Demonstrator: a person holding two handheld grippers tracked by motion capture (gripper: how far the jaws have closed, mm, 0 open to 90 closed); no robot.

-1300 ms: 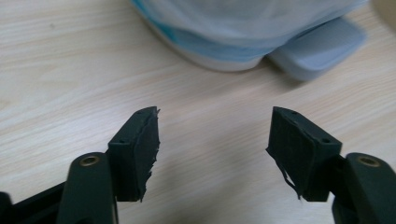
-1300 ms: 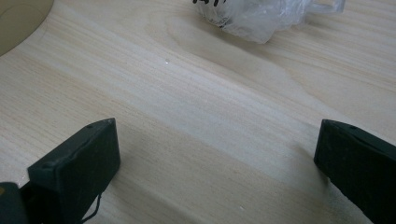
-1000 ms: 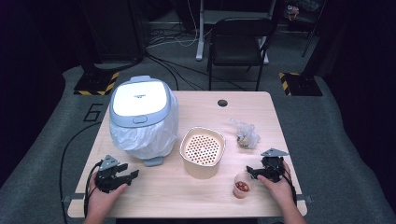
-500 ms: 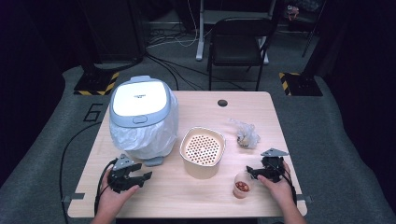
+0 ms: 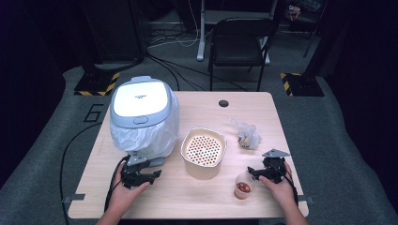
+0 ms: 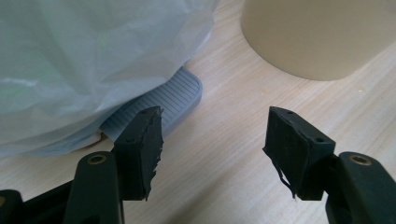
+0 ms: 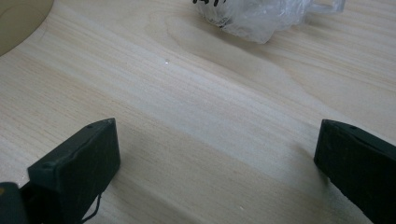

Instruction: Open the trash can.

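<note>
While right claw (image 5: 254, 171) stays, left claw (image 5: 151, 169) advanced.

Wide-apart fingers (image 7: 84, 163) over bare table (image 7: 196, 121); crumpled clear bag (image 7: 261, 16), perhaps holding something dark, beyond.

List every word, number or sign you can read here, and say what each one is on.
"6": large dark numeral on the grey floor mat, left of the wooden table.
Small dark print on the white lid of the plastic-wrapped rice cooker: too small to read.
Black print on the crumpled clear plastic bag: cut off, unreadable.
</note>
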